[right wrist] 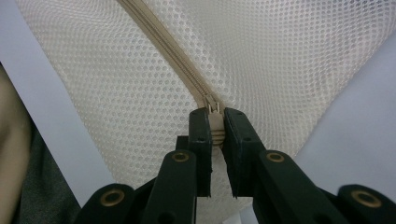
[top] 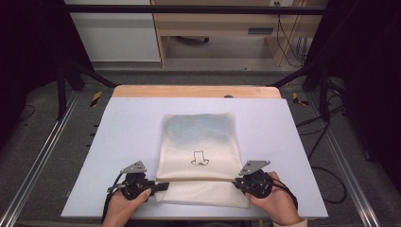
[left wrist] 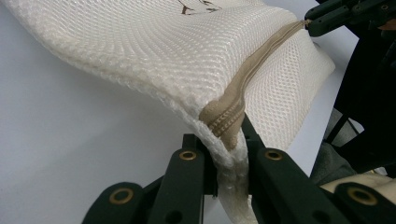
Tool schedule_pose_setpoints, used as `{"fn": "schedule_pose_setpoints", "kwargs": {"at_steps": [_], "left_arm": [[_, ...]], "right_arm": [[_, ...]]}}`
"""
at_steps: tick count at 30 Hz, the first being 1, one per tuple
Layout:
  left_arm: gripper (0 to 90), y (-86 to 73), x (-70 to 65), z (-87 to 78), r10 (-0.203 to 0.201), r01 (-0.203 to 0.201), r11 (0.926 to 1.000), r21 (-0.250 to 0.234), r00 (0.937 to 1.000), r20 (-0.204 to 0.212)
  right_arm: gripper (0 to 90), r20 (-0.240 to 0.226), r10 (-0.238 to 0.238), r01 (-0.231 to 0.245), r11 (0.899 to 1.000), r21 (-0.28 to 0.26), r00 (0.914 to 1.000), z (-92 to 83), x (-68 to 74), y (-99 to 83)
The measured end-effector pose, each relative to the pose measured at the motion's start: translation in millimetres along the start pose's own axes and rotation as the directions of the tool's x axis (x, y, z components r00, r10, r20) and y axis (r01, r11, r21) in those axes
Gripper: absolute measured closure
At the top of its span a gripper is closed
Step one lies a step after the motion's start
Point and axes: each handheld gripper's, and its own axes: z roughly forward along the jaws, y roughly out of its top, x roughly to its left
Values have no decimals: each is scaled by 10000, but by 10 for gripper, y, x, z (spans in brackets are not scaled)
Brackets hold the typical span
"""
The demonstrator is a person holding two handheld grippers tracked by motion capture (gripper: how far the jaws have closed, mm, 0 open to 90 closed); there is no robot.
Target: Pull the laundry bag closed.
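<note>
Left tongs [left wrist: 229,140] clamped on the zipper end at the mesh bag's [top: 198,156] near left edge, right tongs [right wrist: 215,128] pinched on the zipper pull [right wrist: 214,108] at the right end. Beige zipper [top: 196,180] runs straight between them. Bag lies flat on the white bench [top: 123,132], near edge, hands [top: 126,203] gripping either side
</note>
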Motion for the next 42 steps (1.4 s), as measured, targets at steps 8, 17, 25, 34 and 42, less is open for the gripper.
{"fn": "schedule_pose_setpoints", "kwargs": {"at_steps": [8, 17, 25, 34, 42], "left_arm": [[840, 1, 2, -7, -5, 5, 10000, -60, 10000, -35], [840, 10, 6, -17, 30, -30, 10000, -72, 10000, -76], [839, 15, 11, -19, 47, -48, 10000, -64, 9999, -93], [840, 17, 30, -30, 13, -14, 10000, -78, 9999, -164], [838, 12, 28, -23, 59, -59, 10000, 3, 9998, -196]], "right_arm": [[820, 72, 128, -128, 9999, 66, 9999, -6, -15, -30], [821, 170, 220, -222, 9997, 118, 9996, -43, -57, -93], [821, 213, 372, -374, 9993, 76, 9991, -64, -77, -135], [821, 248, 469, -472, 9988, 119, 9986, -78, -98, -184], [821, 199, 600, -602, 9981, 107, 9980, -79, -98, -217]]}}
